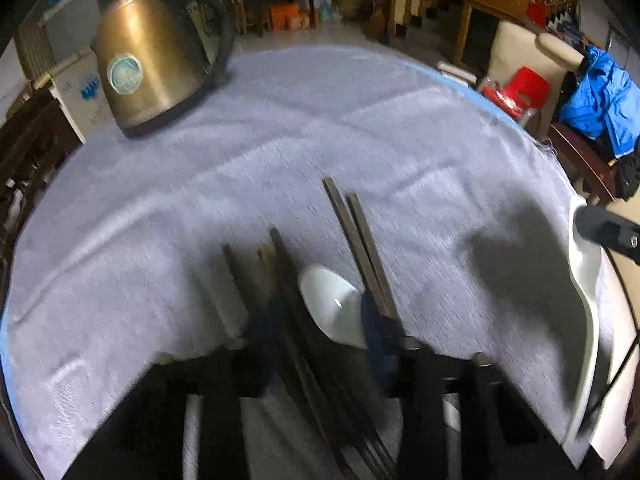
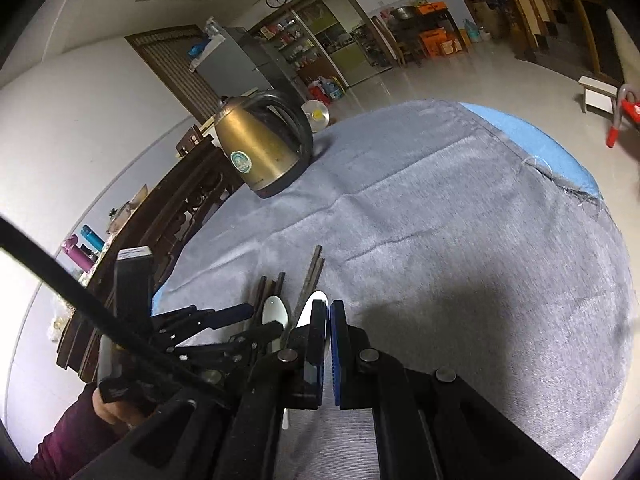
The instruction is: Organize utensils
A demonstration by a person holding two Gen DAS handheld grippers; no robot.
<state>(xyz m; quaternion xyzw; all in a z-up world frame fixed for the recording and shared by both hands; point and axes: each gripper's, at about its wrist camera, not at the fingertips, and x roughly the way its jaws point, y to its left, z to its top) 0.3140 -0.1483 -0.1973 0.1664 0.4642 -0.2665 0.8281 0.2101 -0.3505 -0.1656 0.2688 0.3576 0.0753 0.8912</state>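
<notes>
In the left wrist view, a brass kettle (image 1: 156, 56) stands upper left on the grey tabletop (image 1: 400, 128). Low centre, the left claw (image 1: 320, 320) spreads wide around chopsticks (image 1: 360, 240) and a white spoon (image 1: 332, 304). In the right wrist view, the right claw (image 2: 327, 344) is nearly closed, holding nothing, bottom centre.

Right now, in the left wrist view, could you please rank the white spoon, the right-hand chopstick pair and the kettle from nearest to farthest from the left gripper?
1. White spoon, between the left gripper fingers.
2. Right-hand chopstick pair, tips reaching just beyond, on the cloth.
3. Kettle, far left corner of the table.
</notes>
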